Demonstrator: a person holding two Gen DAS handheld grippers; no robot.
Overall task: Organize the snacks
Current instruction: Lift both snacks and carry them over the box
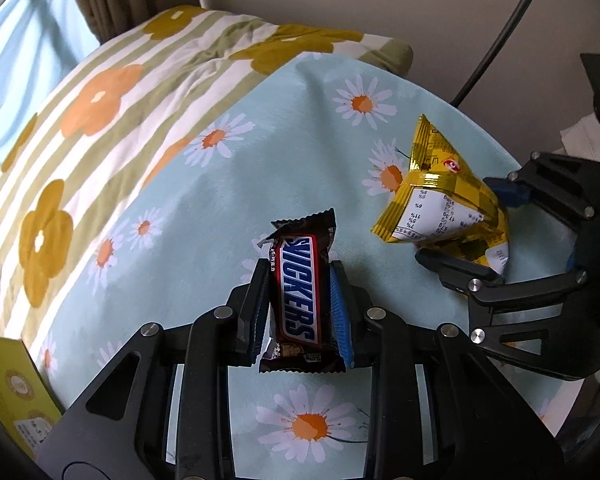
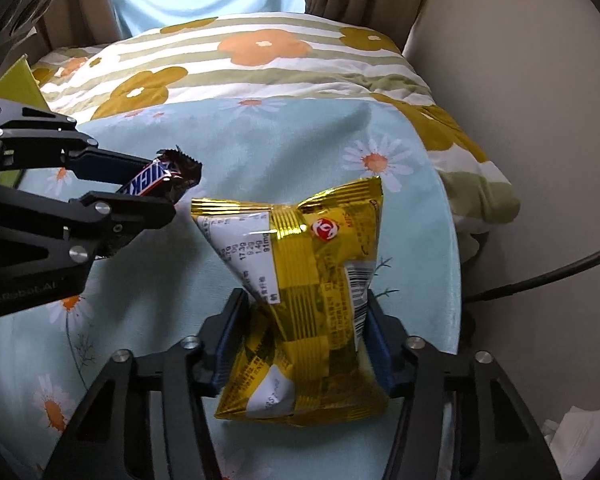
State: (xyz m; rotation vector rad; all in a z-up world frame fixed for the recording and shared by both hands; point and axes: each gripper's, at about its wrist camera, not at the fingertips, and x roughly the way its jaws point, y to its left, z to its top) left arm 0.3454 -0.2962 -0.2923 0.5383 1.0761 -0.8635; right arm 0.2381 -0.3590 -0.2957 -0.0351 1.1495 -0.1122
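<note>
A brown Snickers bar [image 1: 298,296] stands lengthwise between the blue pads of my left gripper [image 1: 299,266], which is shut on it just above the light-blue daisy cloth [image 1: 204,216]. To its right, a gold snack bag [image 1: 432,192] sits in my right gripper [image 1: 480,232]. In the right wrist view the gold bag [image 2: 312,280] is pinched at its waist, and my right gripper [image 2: 306,300] is shut on it. At the left of that view, my left gripper [image 2: 160,188] holds the Snickers bar [image 2: 156,176].
A striped quilt with orange and mustard flowers [image 1: 112,92] lies bunched behind the daisy cloth. A yellow-green box [image 1: 8,384] sits at the lower left. A black cable [image 1: 496,40] runs along the wall on the right. White paper [image 2: 580,436] lies at the lower right.
</note>
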